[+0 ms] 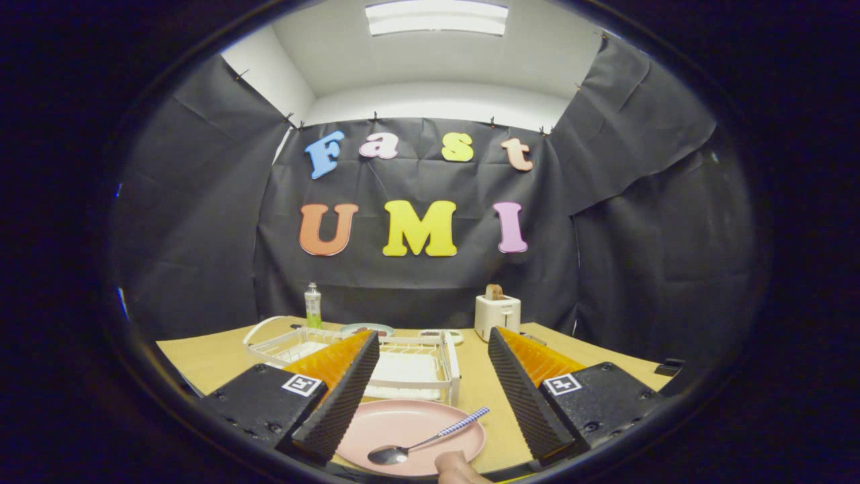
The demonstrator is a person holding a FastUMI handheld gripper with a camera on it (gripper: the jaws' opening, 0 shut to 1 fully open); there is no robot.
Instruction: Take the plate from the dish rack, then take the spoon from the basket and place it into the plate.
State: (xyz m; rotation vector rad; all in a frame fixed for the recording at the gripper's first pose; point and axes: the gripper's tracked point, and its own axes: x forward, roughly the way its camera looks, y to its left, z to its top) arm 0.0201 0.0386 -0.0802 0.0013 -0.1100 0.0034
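**Plate and spoon lie together on the tabletop**

The tabletop (201, 359) holds everything. The white dish rack (410, 366) sits beyond the fingers. The pink plate (410, 430) lies flat just in front of the rack, between the fingers. The gripper (430, 390) has its fingers wide apart and holds nothing. The spoon (430, 440) rests in the plate. A fingertip (457, 467) pokes in near the plate's front rim.

Black cloth walls (430, 269), white ceiling with a lit panel light (437, 17), tan wooden table (201, 359)
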